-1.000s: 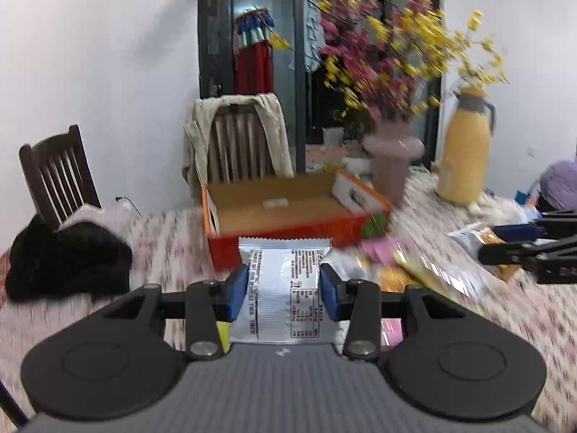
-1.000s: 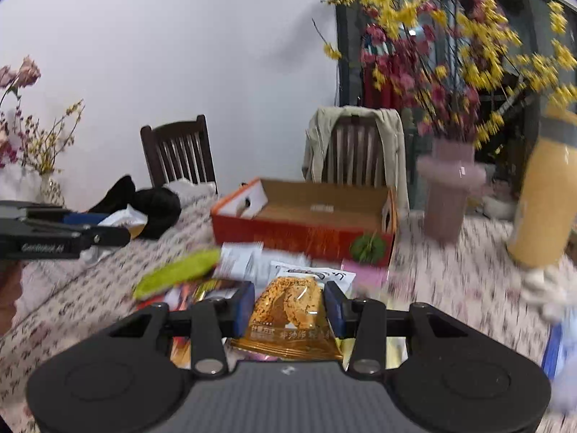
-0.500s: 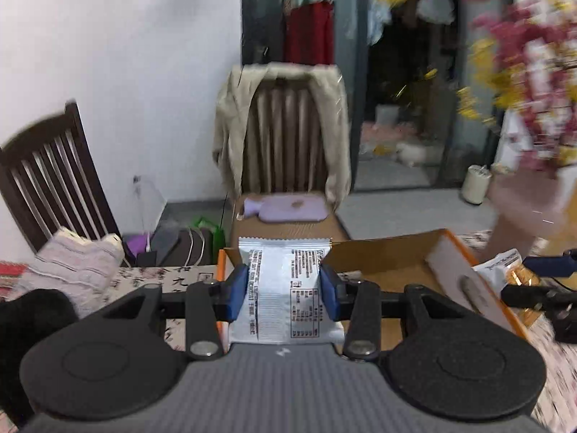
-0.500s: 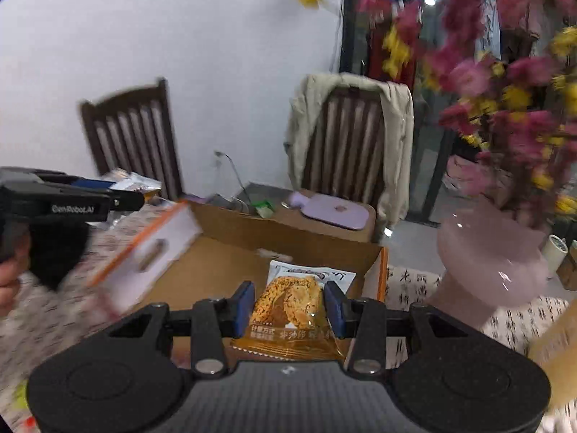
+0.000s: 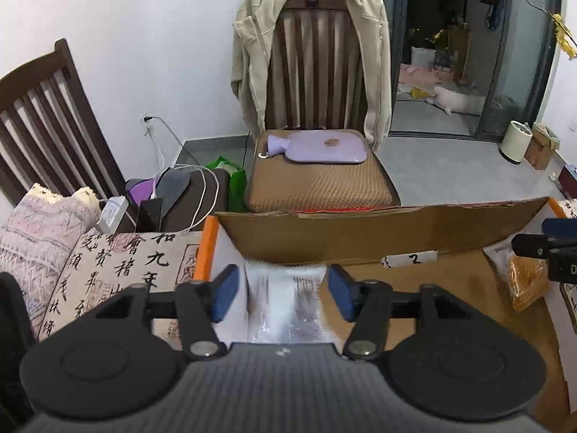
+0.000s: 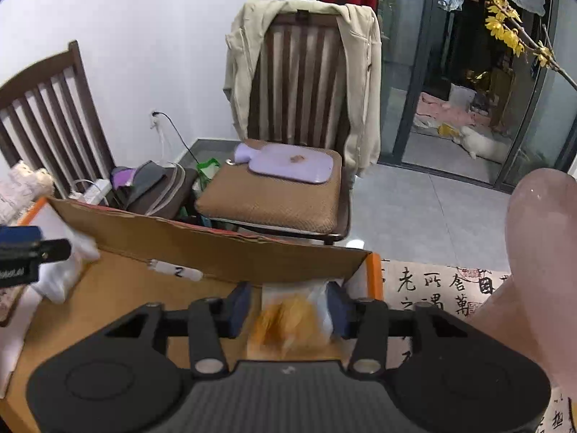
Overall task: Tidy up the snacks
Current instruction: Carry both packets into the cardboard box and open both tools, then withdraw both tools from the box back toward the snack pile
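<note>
- The left gripper (image 5: pixel 281 294) hangs over the left end of the cardboard box (image 5: pixel 378 232); its jaws are opening, and the blue pads stand clear of the silver snack packet (image 5: pixel 286 303) between them. The packet is blurred, so I judge it is dropping free into the box.
- The right gripper (image 6: pixel 286 306) is over the box's right end, its jaws also opening, with the orange snack packet (image 6: pixel 288 319) smeared between them and no pad pressing on it that I can make out.
- Risk on the left: the silver packet sits close to the box's orange-edged side wall (image 5: pixel 207 249). If it catches that wall it could tip out onto the calligraphy tablecloth (image 5: pixel 119 263).
- Risk on the right: the orange packet falls right by the far corner of the box, so a light packet could slide over the rim.
- The pink vase (image 6: pixel 541 270) stands just beside the right gripper; a careless swing away could knock it.
- Both tools share one box, so pulling back together could make them collide.
</note>
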`<state>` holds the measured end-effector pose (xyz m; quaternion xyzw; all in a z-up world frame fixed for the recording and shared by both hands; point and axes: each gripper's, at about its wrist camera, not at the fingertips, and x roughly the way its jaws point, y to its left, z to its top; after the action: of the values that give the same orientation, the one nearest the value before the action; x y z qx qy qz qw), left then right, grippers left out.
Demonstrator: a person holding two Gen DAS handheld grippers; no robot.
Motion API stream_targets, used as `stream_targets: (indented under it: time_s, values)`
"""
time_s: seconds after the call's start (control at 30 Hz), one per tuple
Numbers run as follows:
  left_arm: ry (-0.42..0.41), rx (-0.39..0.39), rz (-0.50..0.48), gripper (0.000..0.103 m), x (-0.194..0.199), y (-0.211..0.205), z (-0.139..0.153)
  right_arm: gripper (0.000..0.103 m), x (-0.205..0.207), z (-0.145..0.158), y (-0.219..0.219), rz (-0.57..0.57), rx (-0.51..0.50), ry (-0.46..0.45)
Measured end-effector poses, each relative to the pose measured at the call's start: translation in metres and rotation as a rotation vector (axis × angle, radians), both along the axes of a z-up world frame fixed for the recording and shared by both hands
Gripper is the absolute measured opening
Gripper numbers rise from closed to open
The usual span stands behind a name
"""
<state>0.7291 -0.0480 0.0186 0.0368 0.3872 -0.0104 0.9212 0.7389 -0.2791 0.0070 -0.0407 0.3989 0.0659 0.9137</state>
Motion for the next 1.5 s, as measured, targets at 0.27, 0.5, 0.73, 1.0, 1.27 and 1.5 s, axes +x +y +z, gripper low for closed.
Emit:
stream_targets:
  time_s: [0.27, 0.5, 0.73, 1.0, 1.27, 1.5]
  values:
    - [-0.076, -0.017, -0.026, 0.089, -0.038, -0.002, 0.034, 0.074, -0.042, 0.027, 0.002, 0.021, -0.001, -0.074]
    - [-0.173, -0.010, -0.037, 0.102, -0.121, 0.000, 0.077, 0.082, -0.127, 0.043, 0.020, 0.086, -0.009, -0.089]
    - [-0.248, -0.045, 0.009, 0.103, -0.259, 0.022, 0.101, 0.086, -0.254, 0.069, 0.036, 0.174, -0.048, -0.173]
    - [-0.314, -0.074, 0.029, 0.103, -0.421, 0.056, 0.085, 0.098, -0.425, 0.083, 0.032, 0.209, -0.084, -0.342]
    - [-0.395, -0.102, -0.043, 0.103, -0.580, 0.061, 0.046, 0.099, -0.575, 0.050, 0.021, 0.164, 0.030, -0.404]
    - [-0.589, -0.010, -0.056, 0.103, -0.693, 0.055, 0.019, 0.103, -0.684, 0.008, 0.020, 0.047, 0.098, -0.465]
